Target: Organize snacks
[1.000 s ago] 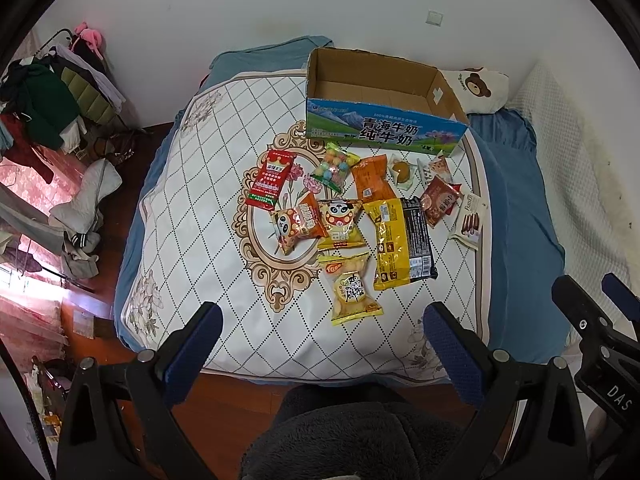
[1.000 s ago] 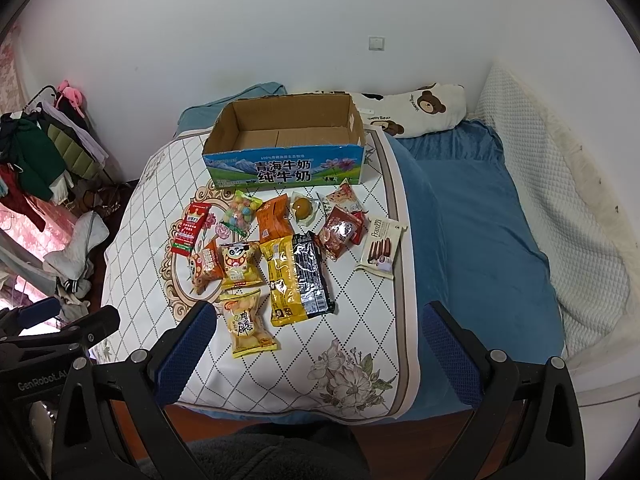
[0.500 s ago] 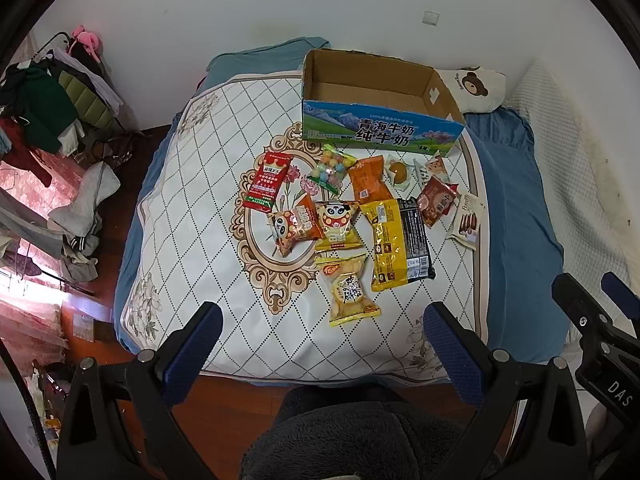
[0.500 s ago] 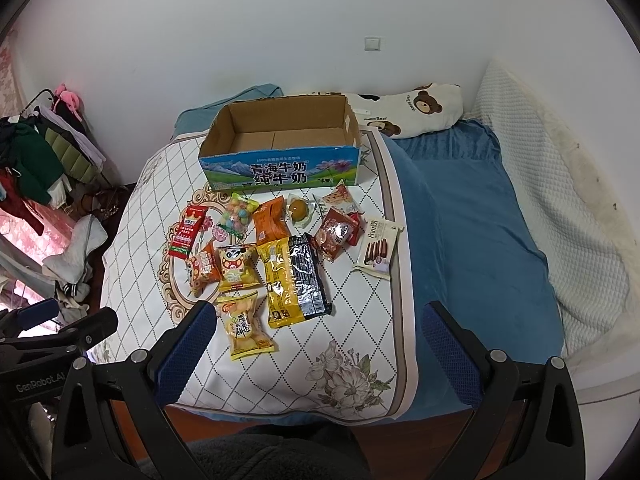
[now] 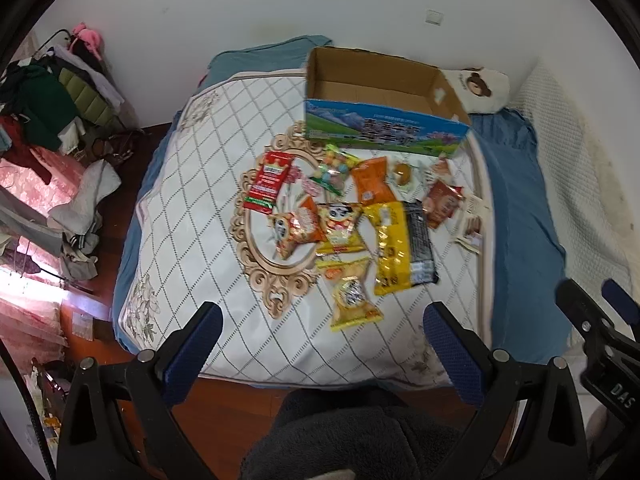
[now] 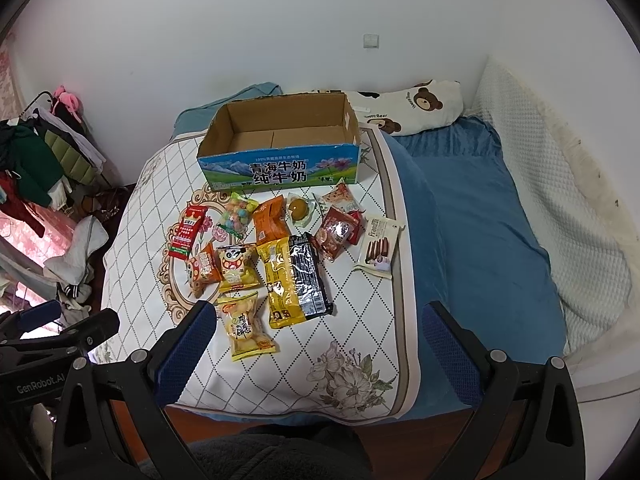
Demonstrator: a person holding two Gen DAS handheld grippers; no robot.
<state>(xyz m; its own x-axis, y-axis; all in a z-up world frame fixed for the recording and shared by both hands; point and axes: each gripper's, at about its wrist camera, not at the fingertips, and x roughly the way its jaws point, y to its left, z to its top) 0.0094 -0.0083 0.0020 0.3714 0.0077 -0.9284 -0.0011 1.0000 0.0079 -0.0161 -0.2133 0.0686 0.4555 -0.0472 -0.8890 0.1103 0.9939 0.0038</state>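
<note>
The left gripper (image 5: 322,356) has its blue fingers (image 5: 192,350) wide apart, and nothing is between them. It hangs above the near edge of the bed (image 5: 192,208). The right gripper (image 6: 320,354) is just the same: its fingers (image 6: 450,354) are spread wide and hold nothing.

Just past the fingers, the snacks lie in a bunch in the middle of the bed cover. Closest to the near edge is a yellow bag of puffs (image 6: 245,326). Touching it on the right is a big yellow and black pack (image 6: 294,276). A panda bag (image 6: 236,266) sits just behind the puffs. A red pack (image 6: 187,232) lies on the left side of the bunch. A white box of chocolate sticks (image 6: 378,246) lies on the right side, near the cover's right edge.

Behind all the snacks, toward the far edge, stands an open cardboard box (image 6: 280,174) with nothing inside. A bear pillow (image 6: 416,106) lies at the far right of the bed.
</note>
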